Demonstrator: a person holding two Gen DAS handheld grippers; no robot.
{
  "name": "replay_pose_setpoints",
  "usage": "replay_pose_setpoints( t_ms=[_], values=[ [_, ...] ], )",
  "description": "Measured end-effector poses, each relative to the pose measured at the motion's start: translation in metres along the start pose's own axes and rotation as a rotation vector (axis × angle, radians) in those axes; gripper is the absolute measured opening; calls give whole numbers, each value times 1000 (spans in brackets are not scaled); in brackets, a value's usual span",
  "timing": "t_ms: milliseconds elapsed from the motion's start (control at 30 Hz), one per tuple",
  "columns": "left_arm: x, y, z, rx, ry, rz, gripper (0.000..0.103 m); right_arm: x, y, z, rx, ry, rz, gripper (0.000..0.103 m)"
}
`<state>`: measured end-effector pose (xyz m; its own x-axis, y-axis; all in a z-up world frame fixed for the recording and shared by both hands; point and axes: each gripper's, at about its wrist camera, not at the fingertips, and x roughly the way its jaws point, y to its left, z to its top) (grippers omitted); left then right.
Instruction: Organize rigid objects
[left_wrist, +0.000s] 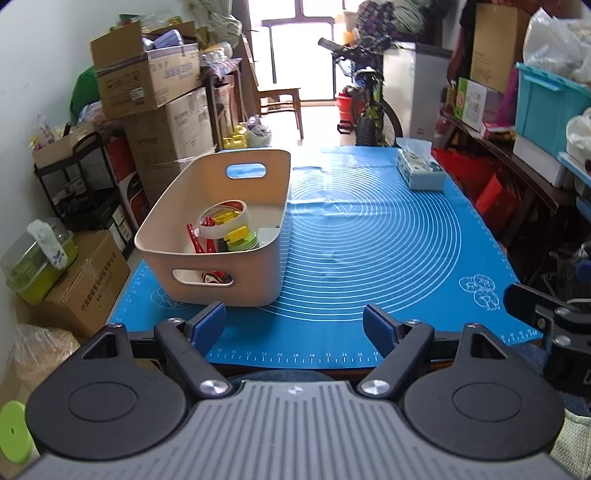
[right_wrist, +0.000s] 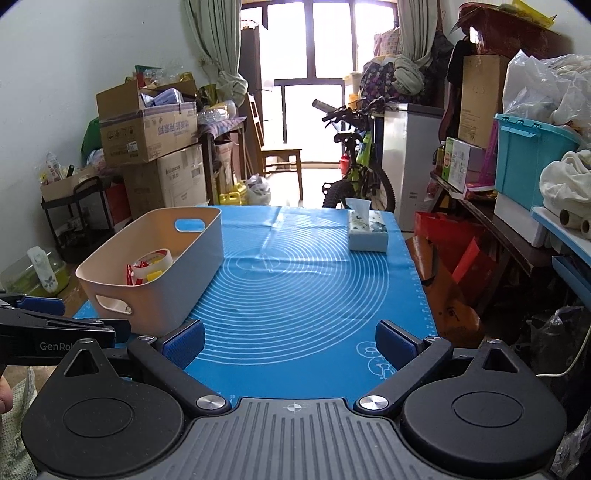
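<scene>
A beige plastic basket (left_wrist: 177, 206) with handle slots stands on the left of the blue mat (left_wrist: 369, 236). Inside it lie a roll of tape (left_wrist: 223, 218), a green and yellow piece (left_wrist: 242, 238) and red items (left_wrist: 195, 240). My left gripper (left_wrist: 295, 321) is open and empty, just in front of the basket at the mat's near edge. In the right wrist view the basket (right_wrist: 199, 258) is to the left, and my right gripper (right_wrist: 290, 341) is open and empty over the mat (right_wrist: 314, 288). The left gripper's body (right_wrist: 55, 332) shows at that view's left edge.
A tissue box (left_wrist: 419, 170) sits at the mat's far right, also in the right wrist view (right_wrist: 367, 229). Cardboard boxes (left_wrist: 147, 85) and a black rack (left_wrist: 85, 177) stand left of the table. A bicycle (right_wrist: 354, 166) and shelves with bins (right_wrist: 528, 166) are behind and right.
</scene>
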<state>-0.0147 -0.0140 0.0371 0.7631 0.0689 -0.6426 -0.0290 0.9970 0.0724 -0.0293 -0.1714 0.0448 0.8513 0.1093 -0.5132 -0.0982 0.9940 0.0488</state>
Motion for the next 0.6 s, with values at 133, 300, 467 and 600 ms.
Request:
replay_pose_setpoints(
  t_ms=[133, 300, 467, 600],
  values=[
    [0, 5, -2, -31, -6, 8, 82, -5, -3, -9, 11, -32, -6, 98],
    [8, -1, -12, -1, 9, 2, 82, -1, -6, -19, 29, -39, 4, 98],
    [12, -1, -16, 4, 18, -10, 82, 1, 2, -23, -10, -39, 4, 98],
    [12, -1, -19, 7, 15, -13, 82, 3, 2, -25, -5, -29, 6, 98]
  ],
)
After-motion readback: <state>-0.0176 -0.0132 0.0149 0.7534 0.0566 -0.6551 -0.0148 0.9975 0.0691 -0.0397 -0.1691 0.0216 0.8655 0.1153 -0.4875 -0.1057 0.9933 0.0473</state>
